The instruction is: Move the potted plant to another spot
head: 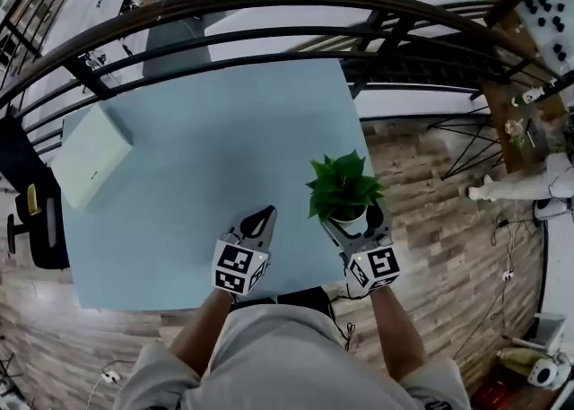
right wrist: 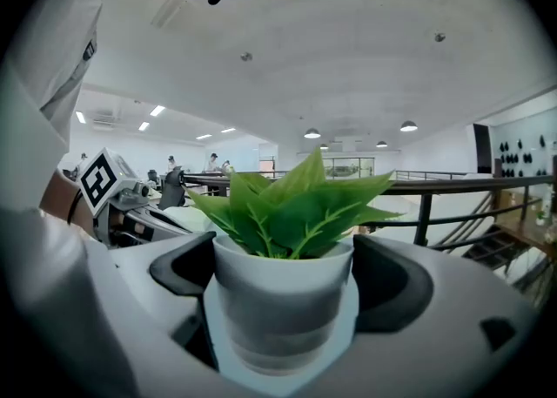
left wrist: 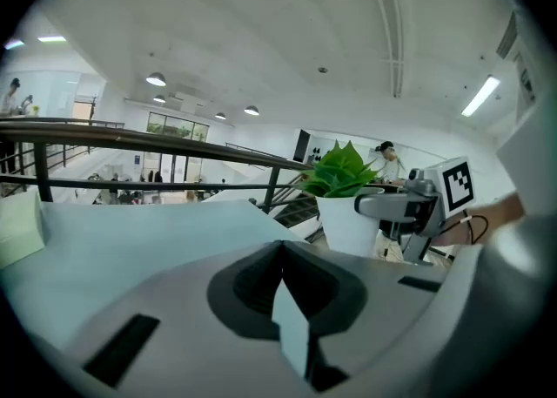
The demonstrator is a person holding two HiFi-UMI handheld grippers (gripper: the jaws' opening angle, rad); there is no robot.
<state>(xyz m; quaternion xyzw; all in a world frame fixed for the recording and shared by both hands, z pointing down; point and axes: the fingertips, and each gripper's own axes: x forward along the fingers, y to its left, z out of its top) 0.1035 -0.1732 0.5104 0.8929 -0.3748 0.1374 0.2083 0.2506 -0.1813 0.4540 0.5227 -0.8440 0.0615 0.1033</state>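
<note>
Right hand-held gripper: jaws spread to pot width and pressed on both sides of potted plant, grip on the white pot wall just under the rim. Left hand-held gripper: jaws together, nothing between, parked just left of the plant over the bench. Plant near bench's front right corner; resting or lifted, cannot tell. Likely light, plastic-looking pot stiff and smooth, so could slip or tip if squeezed loosely; leaves soft, best not touched; hold at the pot wall looks right. Right bench edge just beside the pot, wooden floor beyond, so keep inward. Plenty of bare bench to the left and farther back. Flat white box at far left corner, well apart. Curved black railing past the far edge
</note>
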